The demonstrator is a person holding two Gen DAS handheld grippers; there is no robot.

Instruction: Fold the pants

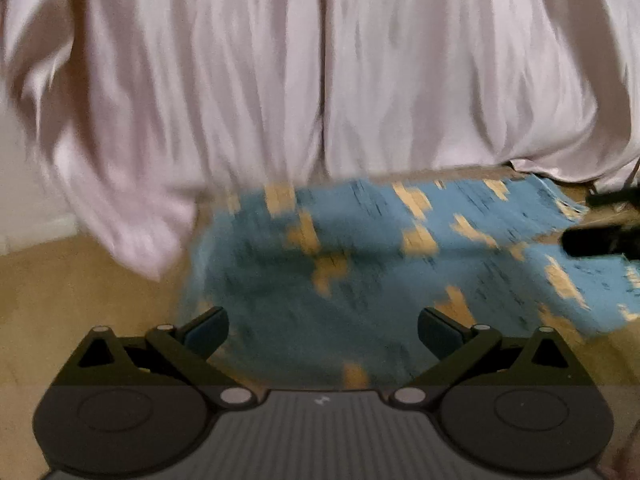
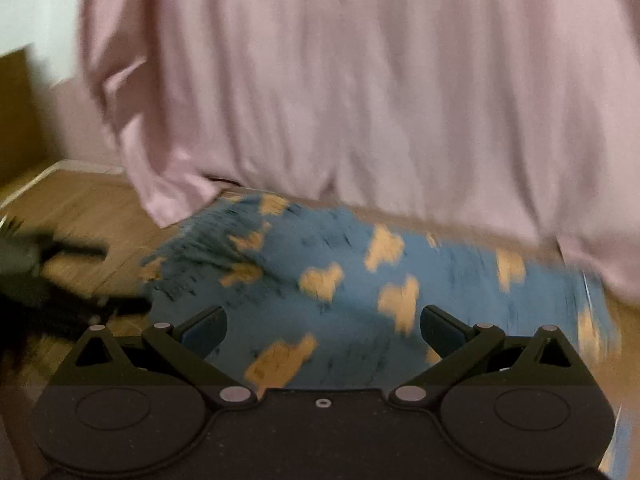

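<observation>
No readable text, labels or numbers — frames blurred

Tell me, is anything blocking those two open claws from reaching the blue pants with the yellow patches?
Nothing visible does. The left gripper and the right gripper are both open, with the blue patterned pants lying on the wooden floor right ahead of their fingertips. The pink curtain hangs behind the pants, not in front.

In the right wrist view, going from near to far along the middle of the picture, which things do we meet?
Right gripper, open, its fingers wide apart → blue pants with yellow patches on the wooden floor → pink curtain hanging behind.
</observation>
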